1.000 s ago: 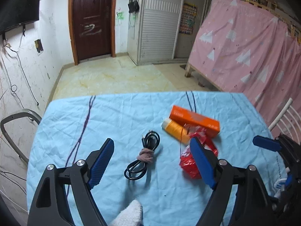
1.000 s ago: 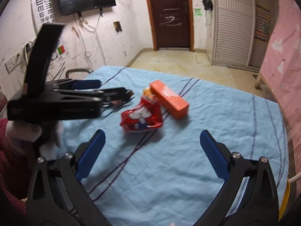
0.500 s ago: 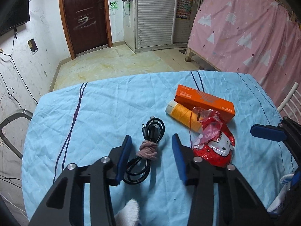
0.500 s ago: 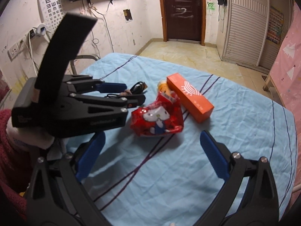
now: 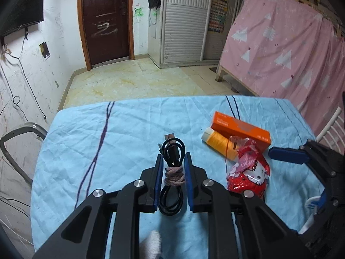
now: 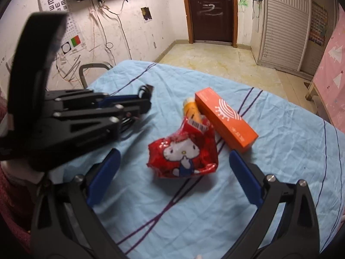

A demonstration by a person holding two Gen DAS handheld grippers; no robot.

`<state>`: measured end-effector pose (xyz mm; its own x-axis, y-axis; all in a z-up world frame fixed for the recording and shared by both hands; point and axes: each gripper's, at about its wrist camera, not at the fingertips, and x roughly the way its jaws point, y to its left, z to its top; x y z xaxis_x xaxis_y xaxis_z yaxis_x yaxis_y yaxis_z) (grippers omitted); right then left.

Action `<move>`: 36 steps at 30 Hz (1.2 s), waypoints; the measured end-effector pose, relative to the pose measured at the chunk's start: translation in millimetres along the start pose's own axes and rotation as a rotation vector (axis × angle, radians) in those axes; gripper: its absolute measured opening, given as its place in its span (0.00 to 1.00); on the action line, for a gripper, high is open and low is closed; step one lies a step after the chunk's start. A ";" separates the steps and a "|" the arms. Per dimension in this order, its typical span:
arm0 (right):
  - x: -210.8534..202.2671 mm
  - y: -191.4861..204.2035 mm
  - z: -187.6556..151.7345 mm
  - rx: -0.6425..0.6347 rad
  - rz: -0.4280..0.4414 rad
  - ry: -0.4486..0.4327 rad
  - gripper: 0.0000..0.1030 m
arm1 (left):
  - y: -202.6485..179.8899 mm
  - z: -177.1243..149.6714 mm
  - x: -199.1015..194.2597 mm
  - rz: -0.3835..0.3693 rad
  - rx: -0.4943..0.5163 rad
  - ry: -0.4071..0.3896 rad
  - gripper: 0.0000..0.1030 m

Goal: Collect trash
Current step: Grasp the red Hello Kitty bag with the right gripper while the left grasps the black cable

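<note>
Closing my left gripper (image 5: 172, 161) on the coiled black cable (image 5: 171, 168), I have its blue pads pressing the bundle at its pink tie, low on the blue tablecloth (image 5: 120, 133). My right gripper (image 6: 174, 168) hangs spread wide around the red snack wrapper (image 6: 183, 154), not touching; an orange box (image 6: 226, 118) and a yellow tube (image 6: 192, 111) lie just behind it.

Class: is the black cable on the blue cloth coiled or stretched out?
Coiled: the black cable lies looped, bound at its middle by a pinkish tie.
</note>
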<state>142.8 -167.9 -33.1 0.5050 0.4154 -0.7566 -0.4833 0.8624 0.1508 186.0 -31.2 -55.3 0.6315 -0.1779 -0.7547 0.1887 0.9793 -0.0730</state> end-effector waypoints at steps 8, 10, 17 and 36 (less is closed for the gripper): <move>6.0 -3.5 3.9 0.033 -0.016 -0.004 0.77 | 18.3 0.9 -20.2 0.015 -0.054 -0.037 0.10; 10.5 -6.9 4.0 0.046 -0.018 0.013 0.59 | 19.3 -1.7 -24.9 0.021 -0.057 -0.040 0.10; -2.0 0.4 -0.3 0.026 -0.030 -0.028 0.50 | 14.8 -7.4 -38.6 0.034 -0.050 -0.055 0.10; -94.6 -31.0 -27.9 0.129 -0.052 -0.207 0.51 | 10.6 2.7 -54.3 0.089 -0.034 -0.032 0.58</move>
<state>90.0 -242.0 16.1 0.6690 0.4081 -0.6212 -0.3640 0.9086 0.2049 155.7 -11.4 -13.3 0.6684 -0.0923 -0.7380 0.1056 0.9940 -0.0286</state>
